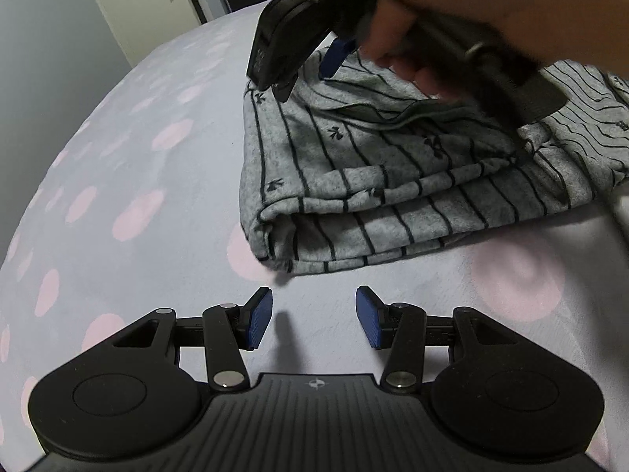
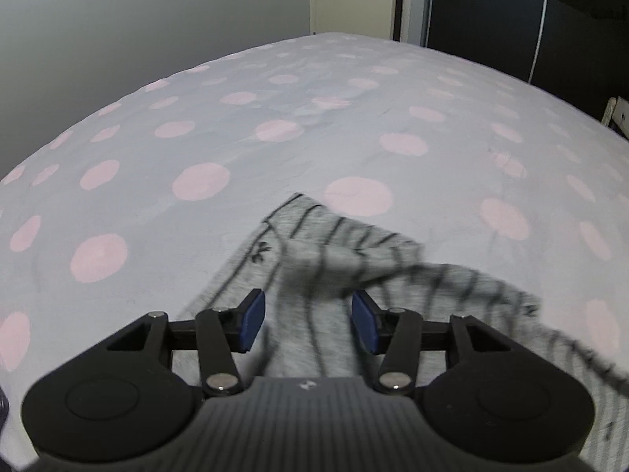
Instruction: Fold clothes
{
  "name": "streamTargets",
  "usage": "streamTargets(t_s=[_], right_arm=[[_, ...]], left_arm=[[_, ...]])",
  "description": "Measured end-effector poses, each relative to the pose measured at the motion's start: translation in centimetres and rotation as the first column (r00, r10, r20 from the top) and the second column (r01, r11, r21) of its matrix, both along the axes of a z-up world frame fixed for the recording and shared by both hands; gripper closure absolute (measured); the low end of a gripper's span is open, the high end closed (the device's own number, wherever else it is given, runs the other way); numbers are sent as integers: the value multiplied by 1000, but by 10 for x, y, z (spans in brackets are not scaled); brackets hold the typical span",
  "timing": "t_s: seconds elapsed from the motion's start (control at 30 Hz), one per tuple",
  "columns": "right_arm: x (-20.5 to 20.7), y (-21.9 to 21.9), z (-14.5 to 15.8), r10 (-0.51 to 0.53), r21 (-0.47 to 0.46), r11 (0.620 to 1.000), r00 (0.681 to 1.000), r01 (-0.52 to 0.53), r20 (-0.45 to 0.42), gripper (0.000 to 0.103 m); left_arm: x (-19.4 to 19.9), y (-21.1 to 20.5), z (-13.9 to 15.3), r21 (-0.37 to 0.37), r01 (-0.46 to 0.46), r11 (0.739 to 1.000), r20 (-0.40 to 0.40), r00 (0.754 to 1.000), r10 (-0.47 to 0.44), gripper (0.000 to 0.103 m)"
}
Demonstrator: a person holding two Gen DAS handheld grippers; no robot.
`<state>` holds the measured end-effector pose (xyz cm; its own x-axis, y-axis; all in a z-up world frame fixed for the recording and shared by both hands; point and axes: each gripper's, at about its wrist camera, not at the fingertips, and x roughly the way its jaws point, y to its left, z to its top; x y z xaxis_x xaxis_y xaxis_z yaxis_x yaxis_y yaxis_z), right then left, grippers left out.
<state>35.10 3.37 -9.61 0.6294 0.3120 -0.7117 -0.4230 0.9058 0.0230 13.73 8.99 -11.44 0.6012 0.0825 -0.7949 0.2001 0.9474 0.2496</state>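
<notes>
while the folded grey striped cotton garment (image 1: 393, 165) lies long left to right, the empty half-open left gripper (image 1: 313, 316) sits just near of its edge; the right gripper (image 2: 308, 320), apparently parted, hangs over its far side.

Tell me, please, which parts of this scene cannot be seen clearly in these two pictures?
- Folded grey striped garment: in the left wrist view its right end is cut off by the edge, and the hand with the right gripper covers its far part.
- The same garment in the right wrist view: blurred, so the pattern is unclear.
- Pale bedsheet with pink dots: its near part is hidden by the gripper body.
</notes>
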Motion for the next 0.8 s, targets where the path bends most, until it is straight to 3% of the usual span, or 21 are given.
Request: streamTargets(t_s=[0.1, 0.13, 0.17, 0.27, 0.47, 0.63, 0.8], right_arm=[[7, 11, -9, -30, -28, 999, 1000, 30, 1, 56], [9, 9, -9, -47, -26, 999, 999, 47, -1, 80], [11, 4, -8, -63, -11, 998, 998, 63, -9, 93], [10, -15, 3, -95, 3, 996, 996, 95, 1, 96], [19, -69, 24, -184, -79, 979, 981, 189, 58, 96], [46, -113, 8, -310, -135, 942, 951, 307, 0, 96], [40, -148, 1, -385, -147, 914, 923, 379, -14, 92]], left_arm=[[0, 3, 1, -4, -10, 1000, 1, 1000, 10, 58], [0, 3, 2, -7, -12, 1000, 6, 1000, 12, 58], [0, 4, 3, -11, -14, 1000, 9, 1000, 14, 58], [0, 5, 2, -15, -17, 1000, 12, 1000, 17, 58], [-2, 5, 1, -10, -6, 1000, 15, 1000, 6, 58], [-1, 2, 3, 7, 18, 1000, 38, 999, -18, 58], [-1, -3, 1, 50, 55, 997, 55, 997, -58, 58]])
